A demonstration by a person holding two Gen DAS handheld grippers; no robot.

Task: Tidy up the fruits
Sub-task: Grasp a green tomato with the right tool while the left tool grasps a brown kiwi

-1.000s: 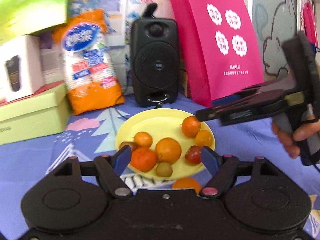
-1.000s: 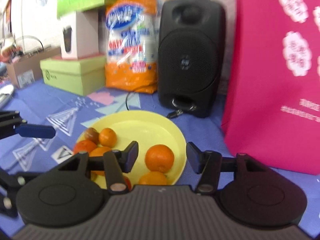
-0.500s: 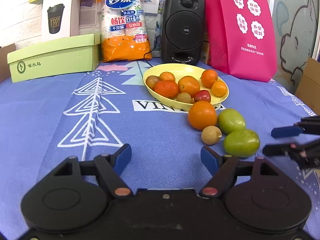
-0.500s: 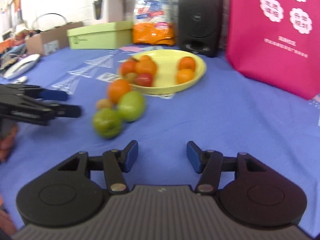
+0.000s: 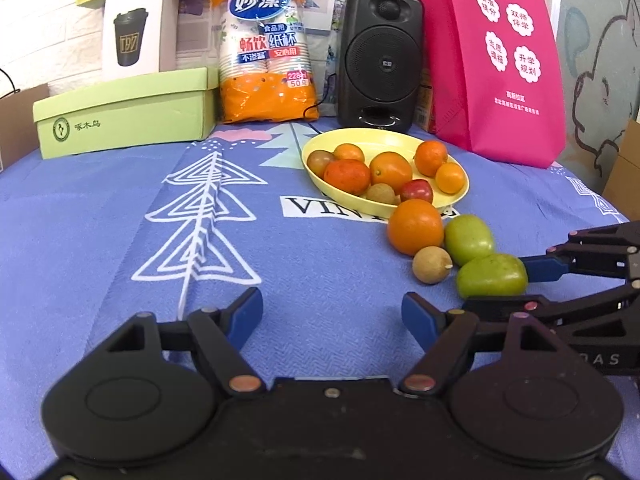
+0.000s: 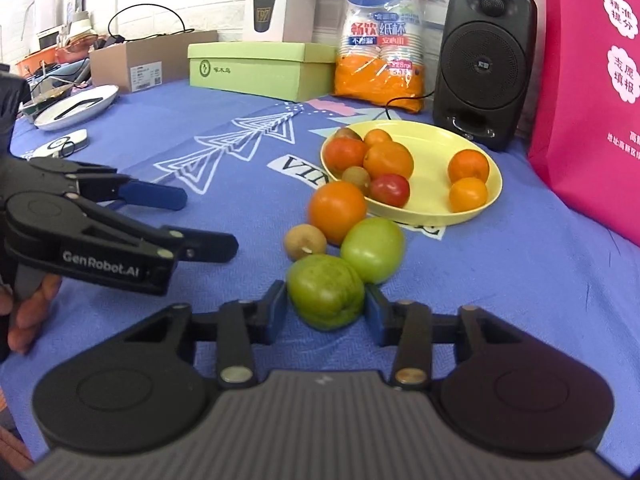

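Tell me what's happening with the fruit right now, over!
Right gripper jaws just closing around near green fruit on cloth. Left gripper open, empty. Second green fruit and small brown fruit crowd close behind. Yellow plate beyond.

speaker [image 5: 382, 56] | pink bag [image 5: 496, 60] | cup pack [image 5: 266, 48] | green box [image 5: 124, 114]

Yellow plate [image 6: 486, 168], green fruit [image 6: 326, 296], blue cloth [image 5: 100, 208] with white triangle pattern, pink bag [image 5: 496, 60]

Seven fruits lie in the yellow plate [image 6: 476, 212], perhaps more hidden, and four on the cloth [image 6: 500, 280].
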